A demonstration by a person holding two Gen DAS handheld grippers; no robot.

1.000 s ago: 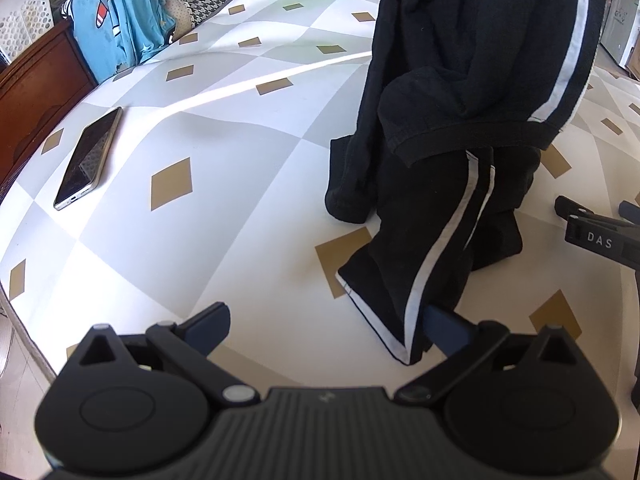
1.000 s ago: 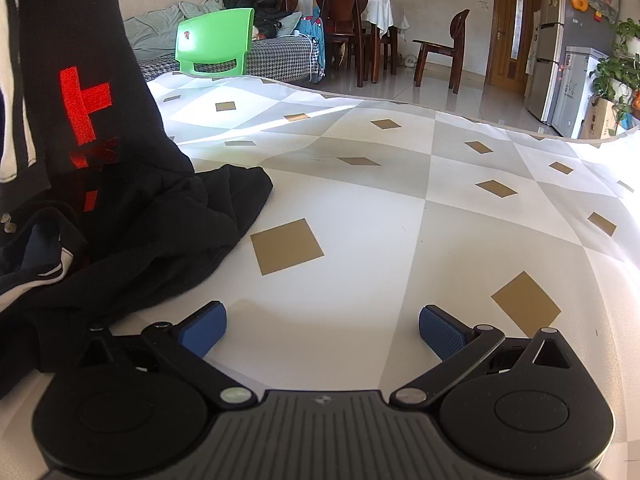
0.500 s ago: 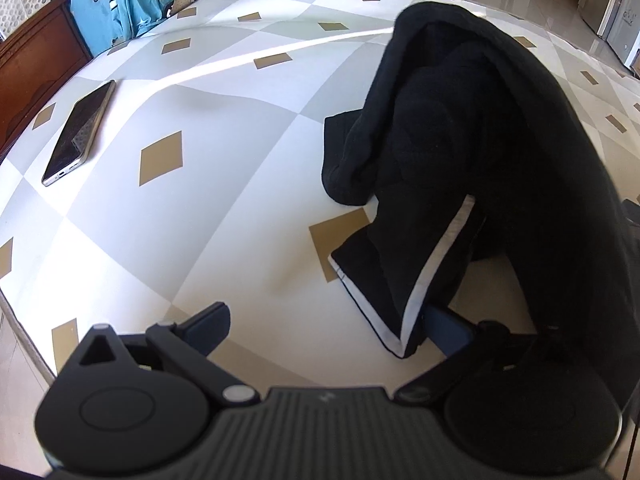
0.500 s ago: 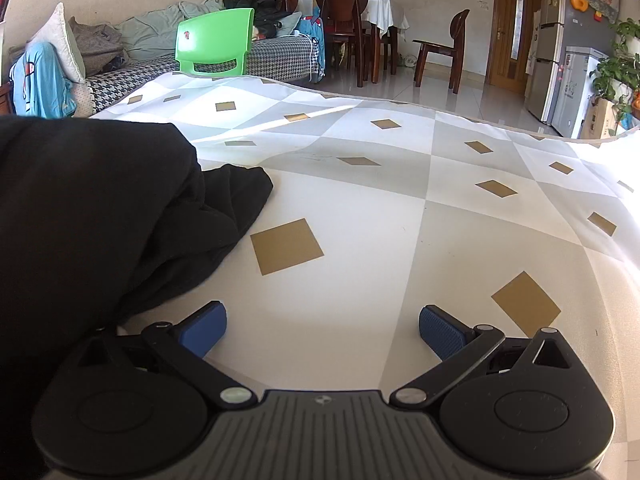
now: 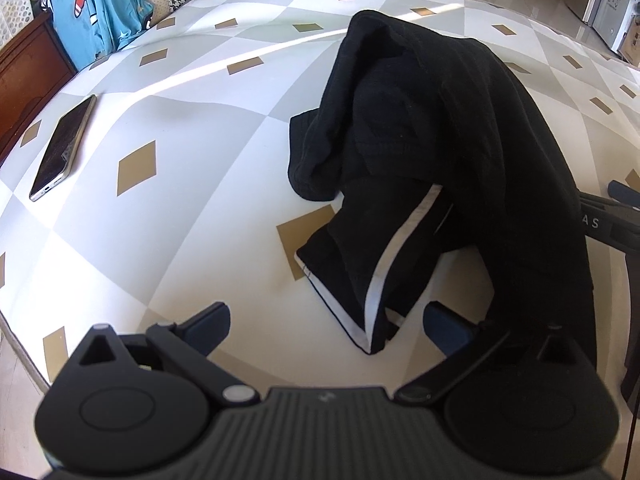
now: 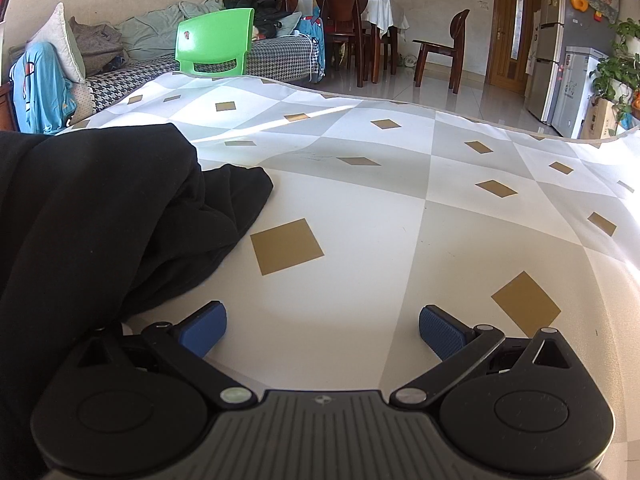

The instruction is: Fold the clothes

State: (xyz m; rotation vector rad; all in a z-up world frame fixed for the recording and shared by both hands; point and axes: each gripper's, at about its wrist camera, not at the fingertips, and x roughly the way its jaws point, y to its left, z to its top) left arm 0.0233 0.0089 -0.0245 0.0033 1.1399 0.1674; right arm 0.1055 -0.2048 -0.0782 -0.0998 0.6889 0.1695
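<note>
Black garment [image 5: 432,128] heaped on table [image 5: 192,240], draped over right side of left hand-held gripper [image 5: 326,322], fingers spread, gripping nothing; right hand-held gripper [image 6: 322,330] spread wide, empty; phone [image 5: 62,148] at left.

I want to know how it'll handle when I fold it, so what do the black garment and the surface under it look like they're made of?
The black garment looks like soft matte knit, perhaps cotton jersey: it slumps in thick rounded folds, with a white stripe. The checked cover looks like smooth, faintly glossy printed cloth or vinyl; sunlight streaks across it.
</note>
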